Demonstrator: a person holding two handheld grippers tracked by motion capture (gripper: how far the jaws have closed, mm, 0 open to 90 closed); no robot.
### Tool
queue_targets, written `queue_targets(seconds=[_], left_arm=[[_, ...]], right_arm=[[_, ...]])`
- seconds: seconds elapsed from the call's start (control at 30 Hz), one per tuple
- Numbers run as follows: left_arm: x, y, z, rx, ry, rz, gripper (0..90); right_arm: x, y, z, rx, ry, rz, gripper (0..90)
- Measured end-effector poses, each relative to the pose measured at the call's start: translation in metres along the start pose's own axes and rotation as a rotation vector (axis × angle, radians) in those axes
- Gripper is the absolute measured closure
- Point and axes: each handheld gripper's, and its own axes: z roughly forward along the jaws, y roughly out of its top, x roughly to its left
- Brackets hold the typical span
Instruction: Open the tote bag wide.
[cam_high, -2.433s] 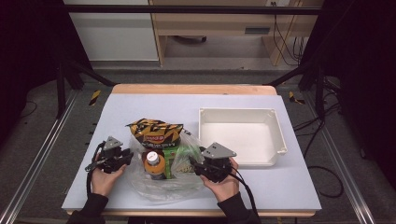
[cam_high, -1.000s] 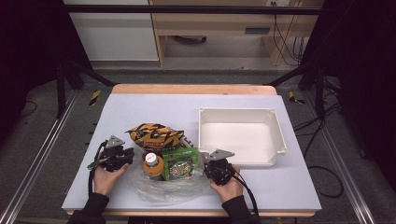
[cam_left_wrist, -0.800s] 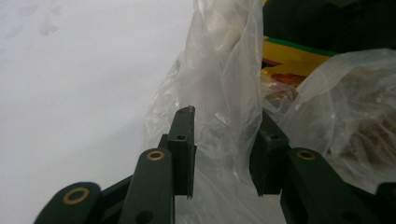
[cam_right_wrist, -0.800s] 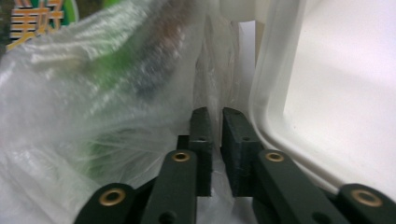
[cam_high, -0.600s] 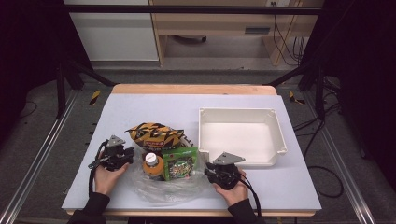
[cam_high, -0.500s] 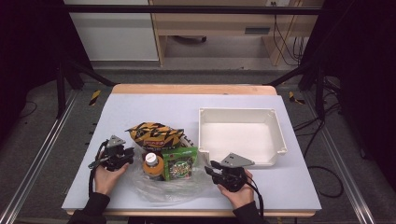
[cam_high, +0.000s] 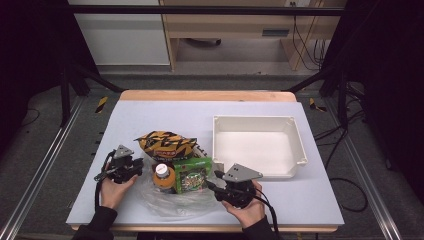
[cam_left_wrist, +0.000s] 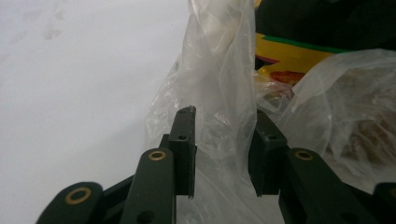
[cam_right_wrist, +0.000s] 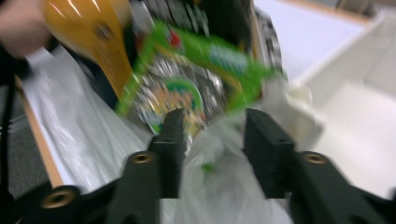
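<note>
The left gripper (cam_high: 131, 166) is seen at the left edge of a crumpled, clear plastic bag (cam_high: 172, 200), and in the left gripper view a gathered fold of that film (cam_left_wrist: 219, 93) is pinched between its partly closed jaws. The right gripper (cam_high: 214, 181) is held at the bag's right side; its jaws have just been opening and are now set partly apart, with loose film (cam_right_wrist: 212, 172) lying between them but not pressed by the pads, though this view is blurred.

The bag is thin, glossy and heavily wrinkled, spread flat at the near middle of the pale blue-grey table top (cam_high: 165, 115). On and partly inside it lie an orange bottle with a white cap (cam_high: 163, 176), a green snack packet (cam_high: 191, 175) and a yellow-and-black striped snack bag (cam_high: 165, 145). A white rectangular plastic tray (cam_high: 300, 145) stands just beside them, to the right.
</note>
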Motion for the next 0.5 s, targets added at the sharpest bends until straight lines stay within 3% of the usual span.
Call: queue_targets(seconds=[0.03,0.07,0.1,0.13,0.2,0.23,0.33,0.5], left_arm=[[0.000,0.000,0.000,-0.001,-0.001,-0.001,65.7],[0.000,0.000,0.000,-0.001,-0.001,-0.001,65.8],[0.001,0.000,0.001,0.004,-0.002,-0.002,65.8],[0.001,0.000,0.001,0.004,-0.002,-0.002,65.8],[0.000,0.000,0.002,0.005,-0.001,0.001,65.9],[0.000,0.000,0.002,0.005,-0.001,0.000,66.1],[0.001,0.000,0.002,0.005,-0.001,0.001,66.0],[0.000,-0.001,0.004,0.007,-0.001,0.000,66.1]], right_arm=[[-0.003,-0.005,0.001,0.024,-0.009,0.009,69.1],[-0.003,-0.005,0.001,0.024,-0.009,0.009,69.1],[-0.010,-0.018,0.002,0.077,0.002,0.036,80.9],[-0.010,-0.018,0.002,0.077,0.002,0.036,80.9],[-0.014,-0.027,0.003,0.096,0.002,0.055,89.4],[-0.020,-0.038,0.008,0.129,-0.009,0.071,90.0],[-0.023,-0.047,0.019,0.152,-0.013,0.090,90.0],[-0.023,-0.053,0.032,0.168,-0.028,0.088,90.0]])
